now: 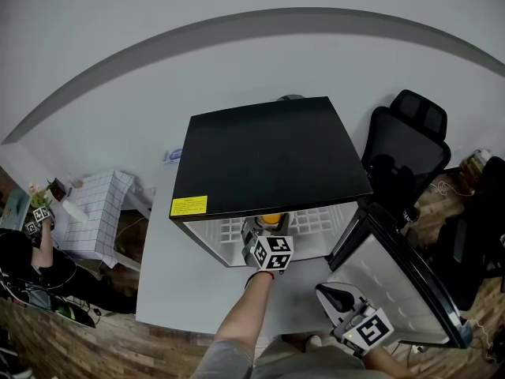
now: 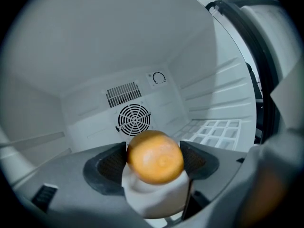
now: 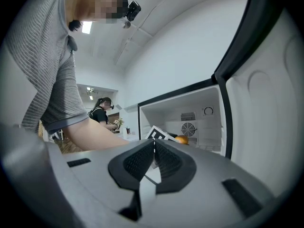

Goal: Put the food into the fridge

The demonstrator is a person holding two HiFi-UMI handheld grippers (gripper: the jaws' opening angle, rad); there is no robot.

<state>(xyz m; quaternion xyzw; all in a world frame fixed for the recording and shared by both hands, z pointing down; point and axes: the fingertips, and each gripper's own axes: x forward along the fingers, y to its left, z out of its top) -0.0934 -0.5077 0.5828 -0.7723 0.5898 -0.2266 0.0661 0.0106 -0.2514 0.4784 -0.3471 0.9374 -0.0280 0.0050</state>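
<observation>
**Orange held between the pads, inside the open fridge**

Dark ribbed pads of the left hand-held gripper [image 2: 153,148] sit against both sides of the orange [image 2: 156,158], so this gripper is clamped on the fruit. Both are inside the fridge [image 1: 268,152]. The fan grille [image 2: 134,119] on the back wall shows straight ahead, and the white wire shelf [image 2: 216,129] lies to the right and lower. In the head view the fruit shows just past the cabinet's front edge, so it looks closer to the mouth than to the back. A pale rounded shape sits under the orange, and I cannot tell what it is.

The right hand-held gripper [image 3: 154,144] is outside the fridge near the open door [image 1: 394,283]. Its jaws are together with nothing between them. The fridge stands on a white worktop [image 1: 170,283].

The orange is probably light and firm, with a slightly yielding skin. Because it is round and smooth, it could roll once released. The best hold is probably across its widest part, as now, with moderate pressure. It should be lowered until it rests on a surface before the jaws open, since an open-grid shelf may let it wobble.
</observation>
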